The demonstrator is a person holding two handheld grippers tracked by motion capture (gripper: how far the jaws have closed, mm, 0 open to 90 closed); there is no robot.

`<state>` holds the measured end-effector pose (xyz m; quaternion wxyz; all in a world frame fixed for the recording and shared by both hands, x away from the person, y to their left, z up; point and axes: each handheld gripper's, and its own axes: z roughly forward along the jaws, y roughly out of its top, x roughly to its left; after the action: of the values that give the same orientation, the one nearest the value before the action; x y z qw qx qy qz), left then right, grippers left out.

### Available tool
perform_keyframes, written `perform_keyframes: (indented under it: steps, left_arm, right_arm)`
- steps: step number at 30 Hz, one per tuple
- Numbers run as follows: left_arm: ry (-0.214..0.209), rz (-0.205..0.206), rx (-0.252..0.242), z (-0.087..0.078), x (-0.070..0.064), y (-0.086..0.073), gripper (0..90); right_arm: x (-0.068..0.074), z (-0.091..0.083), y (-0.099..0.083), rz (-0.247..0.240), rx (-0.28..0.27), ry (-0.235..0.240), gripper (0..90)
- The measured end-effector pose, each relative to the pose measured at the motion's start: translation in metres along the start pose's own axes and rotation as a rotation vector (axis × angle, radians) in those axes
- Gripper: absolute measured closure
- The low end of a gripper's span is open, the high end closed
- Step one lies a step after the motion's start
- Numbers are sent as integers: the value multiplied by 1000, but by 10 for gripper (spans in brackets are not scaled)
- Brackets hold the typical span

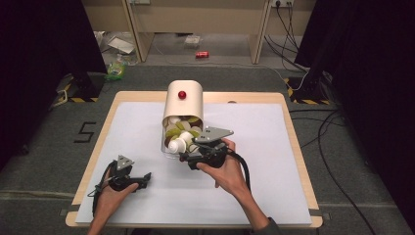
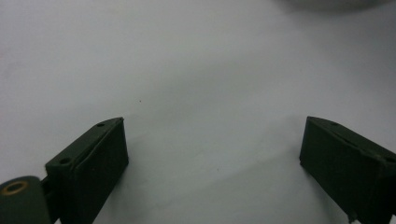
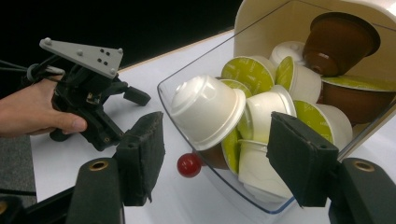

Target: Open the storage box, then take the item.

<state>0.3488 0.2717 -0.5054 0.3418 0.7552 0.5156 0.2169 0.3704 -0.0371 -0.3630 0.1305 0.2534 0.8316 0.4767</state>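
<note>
Aimed at a white domed plastic coffee capsule, on top of the heap at the front of a clear plastic drawer. Drawer pulled out and tipped down from a cream rounded housing at the middle of the white-covered counter, toward the person's side.

Likely very light and thin-walled: stiff enough for a gentle pinch, easily dented by a hard one. Smooth and tapered, so probably slippery and prone to squirting out toward the narrow end. Best taken across the wide band just under the rim, away from the foil face. Resting loosely on green-lidded capsules, with brown capsules farther back; apt to roll or shift the pile if nudged.

Lying on its side, tilted. Closed narrow end pointing up and out over the drawer's front wall, toward the left in the right gripper view; wide rim facing back into the heap. Long axis running roughly from the drawer's front lip back into the pile.

Right gripper open wide, holding nothing, jaws just short of the drawer's front and bracketing the capsule from below, with a small red knob between them. Left gripper also spread wide and empty, low over bare counter, well apart from the drawer.
</note>
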Motion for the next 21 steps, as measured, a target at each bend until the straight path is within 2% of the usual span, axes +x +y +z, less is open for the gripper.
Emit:
perform_keyframes:
  steps: [10,21]
  left_arm:
    - [0,0,2,0,0,0,67]
    - [0,1,2,0,0,0,68]
  right_arm:
    - [-2,6,4,30,0,-10,343]
    - [-1,16,7,34,3,-23,324]
